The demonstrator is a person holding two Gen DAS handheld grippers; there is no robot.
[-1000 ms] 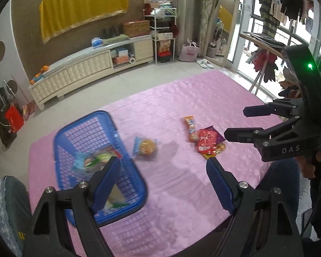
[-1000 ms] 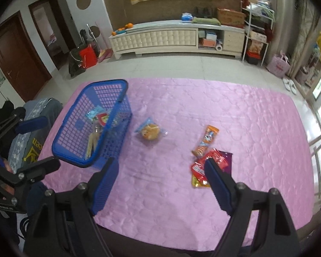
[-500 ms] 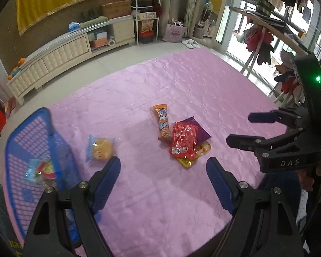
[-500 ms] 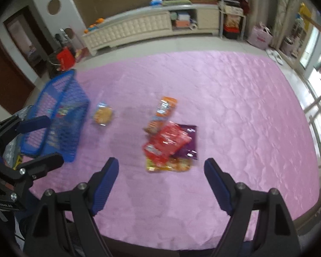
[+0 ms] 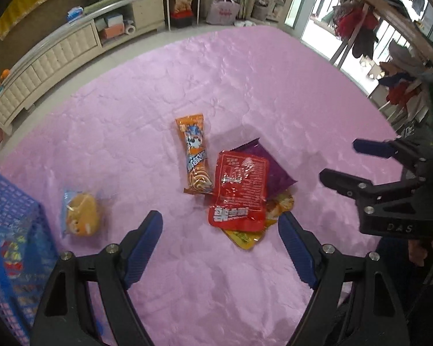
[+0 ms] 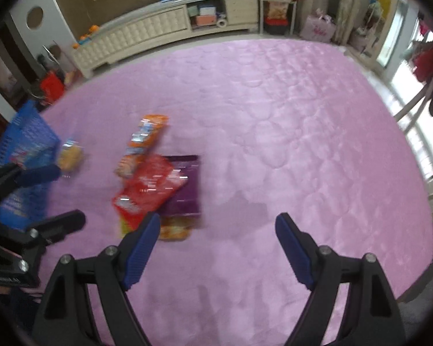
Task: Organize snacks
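On the pink quilted mat lies a pile of snacks: a red packet [image 5: 239, 191] [image 6: 148, 186] on top of a purple packet [image 5: 274, 170] [image 6: 187, 184] and a yellow packet [image 5: 248, 235] [image 6: 174, 230]. An orange packet [image 5: 195, 155] [image 6: 141, 144] lies just left of the pile. A wrapped bun [image 5: 80, 214] [image 6: 69, 155] rests beside the blue basket [image 5: 5, 230] [image 6: 23, 144], which holds some snacks. My left gripper [image 5: 220, 225] is open and empty, just in front of the red packet. My right gripper [image 6: 218, 227] [image 5: 337, 161] is open and empty, to the right of the pile.
The pink mat [image 5: 187, 86] [image 6: 288, 115] covers the floor around the snacks. A long white cabinet [image 5: 57, 54] [image 6: 147, 37] and shelves stand along the far wall. A clothes rack [image 5: 389, 28] stands at the right by the window.
Both grippers have come down and moved right, from over the basket toward the snack pile, which now looks larger and nearer. The basket has slid to the left edge. Both stay open.
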